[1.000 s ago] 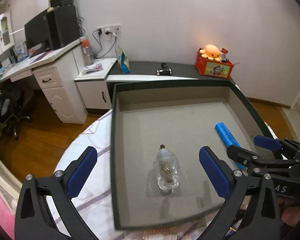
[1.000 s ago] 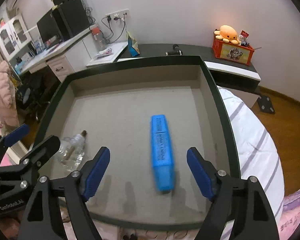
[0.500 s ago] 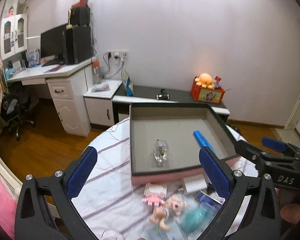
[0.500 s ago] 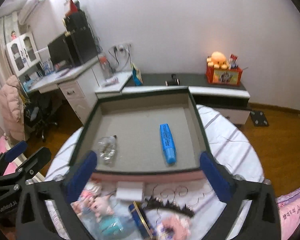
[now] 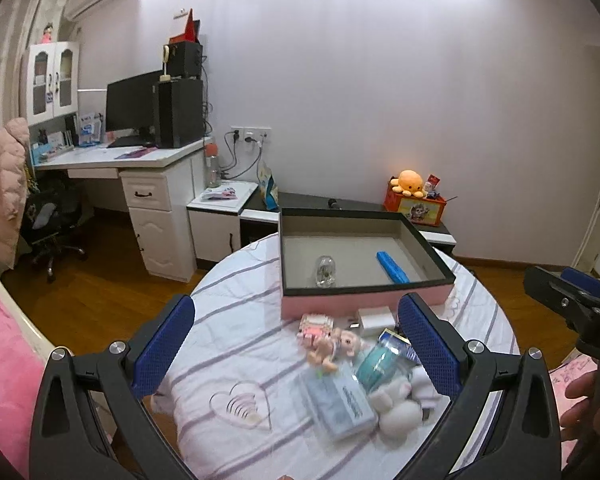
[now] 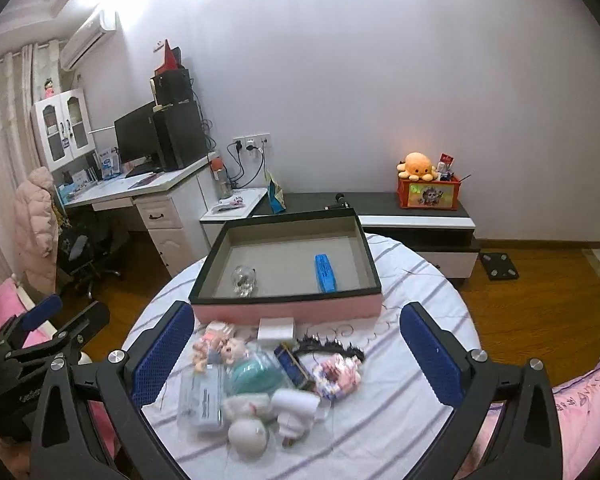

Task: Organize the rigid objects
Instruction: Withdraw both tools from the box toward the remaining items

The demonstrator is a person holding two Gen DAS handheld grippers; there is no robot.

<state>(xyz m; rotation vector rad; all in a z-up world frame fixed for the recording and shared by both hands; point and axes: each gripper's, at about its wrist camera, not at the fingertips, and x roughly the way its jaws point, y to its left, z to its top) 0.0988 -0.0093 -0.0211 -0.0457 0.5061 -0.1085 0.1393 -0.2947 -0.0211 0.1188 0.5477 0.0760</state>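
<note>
A pink box with a dark rim (image 5: 364,305) (image 6: 284,307) stands on the far half of a round striped table. Inside it lie a clear glass bottle (image 5: 326,272) (image 6: 243,280) and a blue marker (image 5: 393,267) (image 6: 325,273). In front of the box sits a loose pile: a white block (image 6: 276,329), a teal jar (image 5: 380,365) (image 6: 252,376), a clear plastic case (image 5: 338,402) (image 6: 202,398), a small doll (image 5: 332,349) and white plush toys (image 6: 248,428). My left gripper (image 5: 296,356) and right gripper (image 6: 298,360) hang open above the pile, holding nothing.
The table's striped cloth (image 5: 236,344) drops off to a wooden floor on the left and right. A desk with a monitor (image 5: 132,108), a low cabinet and an orange box with a plush octopus (image 6: 426,190) stand by the far wall. A hand (image 5: 580,404) shows at the right edge.
Both grippers have pulled back and up from inside the box, leaving the bottle and the marker lying there. The pile in front of the box has come into view. The right jaws spread wider.
</note>
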